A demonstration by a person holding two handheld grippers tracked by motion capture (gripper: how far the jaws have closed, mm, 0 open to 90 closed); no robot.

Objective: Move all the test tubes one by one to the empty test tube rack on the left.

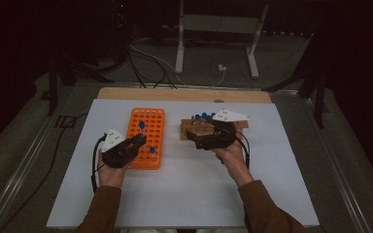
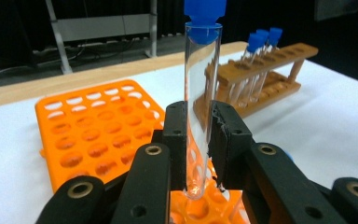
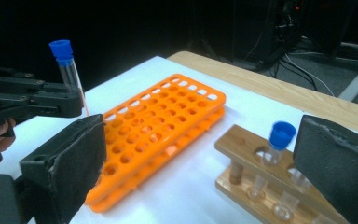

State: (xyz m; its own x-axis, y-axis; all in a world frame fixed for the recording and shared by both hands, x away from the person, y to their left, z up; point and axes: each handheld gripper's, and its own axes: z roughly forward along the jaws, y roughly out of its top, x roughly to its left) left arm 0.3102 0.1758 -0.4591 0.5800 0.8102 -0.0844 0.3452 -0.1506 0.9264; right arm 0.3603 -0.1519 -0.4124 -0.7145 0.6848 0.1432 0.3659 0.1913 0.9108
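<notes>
My left gripper [image 2: 198, 121] is shut on a clear test tube with a blue cap [image 2: 200, 70] and holds it upright, its round bottom just above the holes of the orange tube rack [image 2: 93, 130]. In the high view that left gripper [image 1: 137, 141] hangs over the orange rack's [image 1: 148, 119] near part. My right gripper [image 3: 200, 154] stands wide open beside the wooden rack [image 3: 242, 149], with a blue-capped tube [image 3: 279, 140] in that rack between the pads and untouched. In the high view the right gripper [image 1: 196, 132] hovers over the wooden rack [image 1: 240, 124].
The wooden rack [image 2: 279, 58] carries three blue-capped tubes [image 2: 261, 42] at its far end. Another blue cap [image 1: 152, 151] shows at the orange rack's near right side. Both racks stand on a white sheet [image 1: 184, 194] over a wooden board [image 1: 184, 93]; a metal stand [image 1: 218, 24] is on the floor beyond.
</notes>
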